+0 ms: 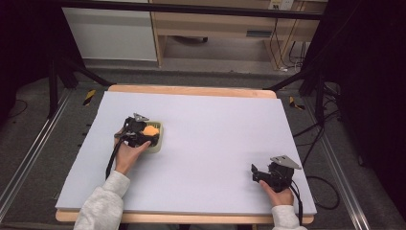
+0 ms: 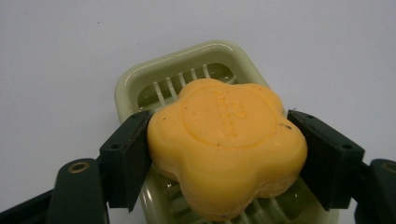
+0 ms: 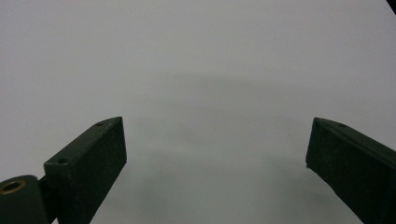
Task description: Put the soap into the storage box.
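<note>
Soap (image 2: 227, 144) clamped in left gripper (image 2: 224, 158), over dish (image 2: 135, 79)

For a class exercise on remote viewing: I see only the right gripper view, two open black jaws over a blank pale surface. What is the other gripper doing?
Observer: The left gripper is shut on an orange flower-shaped soap.
Operator: Where is the soap?
Observer: Over a pale green soap dish with a slatted floor.
Operator: And where is my gripper?
Observer: The right gripper is at the table's near right corner, far from the dish.
</note>
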`<state>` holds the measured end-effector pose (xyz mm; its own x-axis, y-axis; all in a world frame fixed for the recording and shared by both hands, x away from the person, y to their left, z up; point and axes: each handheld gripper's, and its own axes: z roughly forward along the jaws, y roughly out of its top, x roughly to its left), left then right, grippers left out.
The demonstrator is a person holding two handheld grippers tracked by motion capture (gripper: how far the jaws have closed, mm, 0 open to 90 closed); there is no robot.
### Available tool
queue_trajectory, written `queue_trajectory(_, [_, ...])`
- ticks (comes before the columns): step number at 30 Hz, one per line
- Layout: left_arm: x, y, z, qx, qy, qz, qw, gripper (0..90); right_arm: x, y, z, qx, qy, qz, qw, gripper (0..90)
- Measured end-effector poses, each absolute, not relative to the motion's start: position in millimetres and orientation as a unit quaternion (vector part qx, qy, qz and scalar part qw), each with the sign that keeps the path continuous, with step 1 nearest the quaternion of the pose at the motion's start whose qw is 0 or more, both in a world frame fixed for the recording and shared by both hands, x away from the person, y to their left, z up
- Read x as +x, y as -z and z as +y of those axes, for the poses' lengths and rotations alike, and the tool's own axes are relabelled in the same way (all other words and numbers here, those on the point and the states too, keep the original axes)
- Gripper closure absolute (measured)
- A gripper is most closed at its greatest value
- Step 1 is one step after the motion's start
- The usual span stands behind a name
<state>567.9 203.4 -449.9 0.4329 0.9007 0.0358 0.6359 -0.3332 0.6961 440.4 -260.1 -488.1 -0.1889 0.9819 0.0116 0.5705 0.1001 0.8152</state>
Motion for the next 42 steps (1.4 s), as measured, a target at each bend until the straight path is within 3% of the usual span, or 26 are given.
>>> queue_trajectory(5, [567,447,205,0.786,-0.212,0.488,0.316,21.0,440,488,-260,0.568,-0.357,0.683,0.289,5.4])
queue_trajectory(16, [561,433,213,0.772,-0.215,0.49,0.342,21.3,440,488,-260,0.568,-0.36,0.682,0.288,5.4])
queue_trajectory(42, [506,429,249,0.755,-0.235,0.483,0.376,32.7,439,488,-261,0.568,-0.363,0.68,0.289,5.6])
